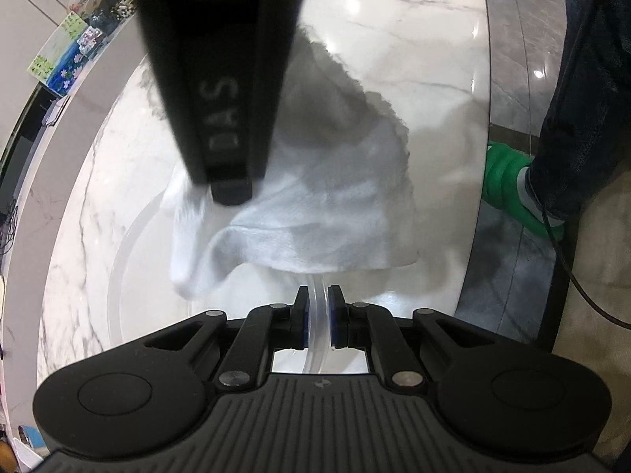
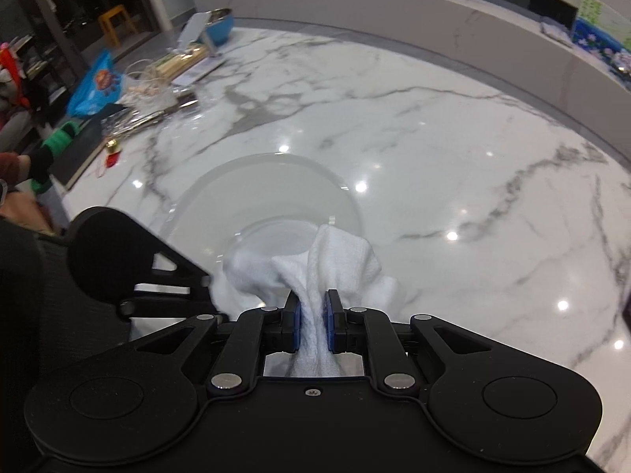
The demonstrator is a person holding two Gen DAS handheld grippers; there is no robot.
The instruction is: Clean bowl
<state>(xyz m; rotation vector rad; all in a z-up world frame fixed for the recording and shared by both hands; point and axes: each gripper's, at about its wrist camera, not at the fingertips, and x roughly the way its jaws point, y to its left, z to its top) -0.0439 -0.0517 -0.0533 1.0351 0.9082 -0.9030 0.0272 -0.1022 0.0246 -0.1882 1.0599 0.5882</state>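
A white marble table (image 2: pixel 434 126) with grey veins carries the whole work, and it is glossy, with lamp reflections on it. Nearest in the left wrist view, the left gripper (image 1: pixel 318 317) is closed on the rim of the clear bowl (image 2: pixel 276 193); the thin transparent wall stands between its blue pads. In the right wrist view, the right gripper (image 2: pixel 313 325) is clamped on a bunched white cloth (image 2: pixel 327 260), which hangs forward over the near rim and down into the bowl. The bowl stands on the table just in front of both tools.

I judge that the wiping step is in hand: one tool steadies the bowl and the other brings the cloth inside. The next move probably calls for sweeping the cloth around the inner wall while the rim hold stays firm, because clear plastic or glass on polished stone can slide easily.

To the right of the bowl and beyond it the table is open. On the far left of the right wrist view lies clutter, with a blue bag (image 2: pixel 94 86) and a blue metal bowl (image 2: pixel 219 25). In the left wrist view the table edge is close, with the person's leg (image 1: pixel 579 90) beside it.
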